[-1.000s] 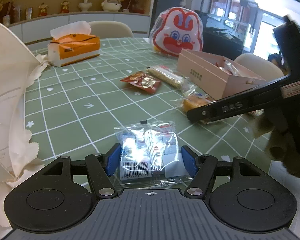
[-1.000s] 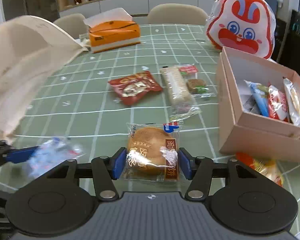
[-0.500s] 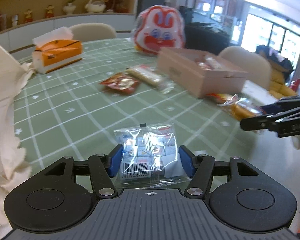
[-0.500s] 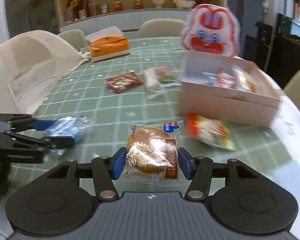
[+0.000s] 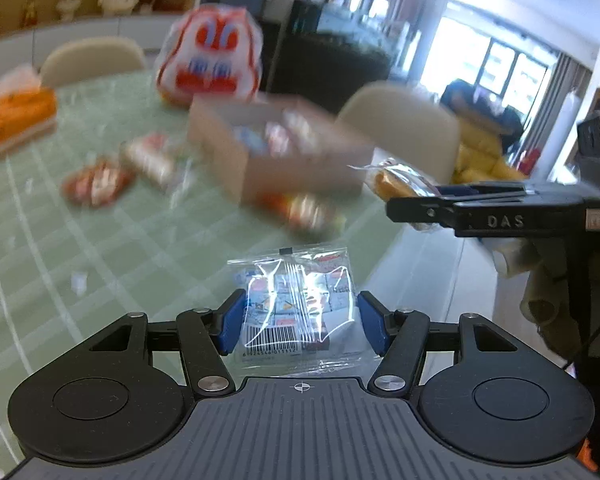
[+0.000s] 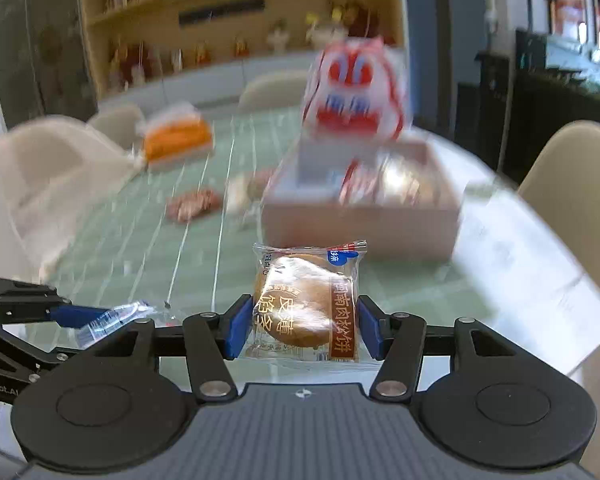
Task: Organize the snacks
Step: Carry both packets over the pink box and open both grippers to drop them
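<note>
Green checked tablecloth (image 5: 60,240) carries a pink box (image 6: 360,216) of snacks, blurred, with loose packets left of it. Compared with a second ago, both grippers are lifted nearer the box. Left gripper (image 5: 300,322) pinches a clear candy packet (image 5: 296,304); right gripper (image 6: 302,326) clamps a wrapped round cake (image 6: 304,304), both angled downward.

Home dining rm: round counter (image 6: 112,248) w/ green grid cloth, cream chairs (image 6: 572,184), wall shelf (image 6: 236,12) of figurines upper left, tissue box (image 6: 178,140).
</note>
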The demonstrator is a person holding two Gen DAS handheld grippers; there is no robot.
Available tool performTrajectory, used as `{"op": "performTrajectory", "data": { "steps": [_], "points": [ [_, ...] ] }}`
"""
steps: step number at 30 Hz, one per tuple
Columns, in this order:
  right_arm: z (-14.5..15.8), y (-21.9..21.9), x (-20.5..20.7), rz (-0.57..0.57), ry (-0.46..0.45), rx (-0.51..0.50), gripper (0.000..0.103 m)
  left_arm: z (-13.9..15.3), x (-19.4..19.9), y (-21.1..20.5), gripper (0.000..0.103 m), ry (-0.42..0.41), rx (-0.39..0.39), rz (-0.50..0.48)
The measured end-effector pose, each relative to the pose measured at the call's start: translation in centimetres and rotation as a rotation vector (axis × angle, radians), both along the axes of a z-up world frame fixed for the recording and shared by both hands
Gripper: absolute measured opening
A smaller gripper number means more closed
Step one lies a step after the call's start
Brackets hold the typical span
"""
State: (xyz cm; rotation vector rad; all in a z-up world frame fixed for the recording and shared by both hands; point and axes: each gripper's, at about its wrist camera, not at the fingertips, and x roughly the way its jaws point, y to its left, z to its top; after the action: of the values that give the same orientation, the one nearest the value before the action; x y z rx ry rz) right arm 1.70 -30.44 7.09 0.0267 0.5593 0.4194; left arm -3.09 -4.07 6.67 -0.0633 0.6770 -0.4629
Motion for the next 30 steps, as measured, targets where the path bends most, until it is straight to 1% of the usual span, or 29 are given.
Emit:
{"op": "performTrajectory", "data": {
  "steps": [2, 4, 6, 7, 9, 11, 13, 14, 15, 16, 18, 19, 20, 21, 22, 24, 25, 27, 30],
  "points": [
    [3.4, -1.4, 1.0, -0.018, -0.073, 0.012, 0.056, 3.2, 1.6, -0.5, 0.066, -0.087, -0.018, 0.021],
    [6.3, -2.7, 2.4, -0.043, -0.126, 0.028, 0.056, 6.0, 3.7, -0.9, 0.066, -0.162, -0.056, 0.048],
    [8.9, -4.0, 4.7, -0.078, -0.161, 0.045, 0.056, 7.9, 6.7, -1.6, 0.066, -0.209, -0.092, 0.074],
    [9.6, -4.3, 5.7, -0.093, -0.169, 0.049, 0.056, 8.4, 8.6, -2.2, 0.066, -0.214, -0.094, 0.084],
    [10.5, -4.9, 7.8, -0.131, -0.173, 0.044, 0.056, 8.4, 12.8, -3.5, 0.066, -0.184, -0.081, 0.106],
    [10.3, -5.4, 9.6, -0.156, -0.149, 0.045, 0.056, 6.9, 17.1, -5.0, 0.066, -0.119, -0.06, 0.128],
    [9.4, -5.8, 11.0, -0.158, -0.119, 0.048, 0.056, 4.6, 20.5, -6.0, 0.066, -0.028, -0.05, 0.136],
    [8.7, -5.9, 11.6, -0.157, -0.105, 0.047, 0.056, 3.2, 21.9, -6.1, 0.066, 0.018, -0.063, 0.133],
    [8.0, -5.9, 12.4, -0.157, -0.089, 0.04, 0.056, 1.8, 23.1, -6.2, 0.066, 0.063, -0.075, 0.123],
    [7.1, -5.9, 12.8, -0.155, -0.074, 0.034, 0.056, 0.7, 23.9, -6.5, 0.066, 0.094, -0.07, 0.109],
    [5.9, -5.5, 14.1, -0.146, -0.041, 0.026, 0.056, -0.8, 24.5, -6.5, 0.065, 0.12, -0.037, 0.1],
    [5.2, -5.1, 14.8, -0.138, -0.024, 0.024, 0.056, -1.1, 24.5, -6.5, 0.065, 0.104, -0.018, 0.105],
    [4.7, -4.5, 15.5, -0.133, -0.006, 0.023, 0.056, -1.0, 24.3, -6.2, 0.065, 0.07, -0.016, 0.111],
    [4.1, -3.9, 16.4, -0.128, 0.014, 0.027, 0.056, -0.7, 23.9, -5.6, 0.065, 0.036, -0.03, 0.111],
    [3.6, -3.2, 17.2, -0.121, 0.033, 0.032, 0.056, -0.2, 23.5, -4.8, 0.065, 0.008, -0.062, 0.108],
    [2.7, -1.2, 19.1, -0.092, 0.077, 0.043, 0.056, 0.8, 22.7, -3.0, 0.065, -0.02, -0.134, 0.108],
    [2.4, -0.6, 19.9, -0.081, 0.089, 0.044, 0.056, 1.2, 22.2, -1.8, 0.065, -0.032, -0.154, 0.121],
    [1.7, 1.7, 21.5, -0.06, 0.113, 0.032, 0.056, 1.7, 21.3, 0.0, 0.065, -0.046, -0.163, 0.159],
    [0.9, 5.0, 23.8, -0.022, 0.135, 0.007, 0.057, 0.9, 19.6, 3.3, 0.065, -0.028, -0.163, 0.224]
  ]
}}
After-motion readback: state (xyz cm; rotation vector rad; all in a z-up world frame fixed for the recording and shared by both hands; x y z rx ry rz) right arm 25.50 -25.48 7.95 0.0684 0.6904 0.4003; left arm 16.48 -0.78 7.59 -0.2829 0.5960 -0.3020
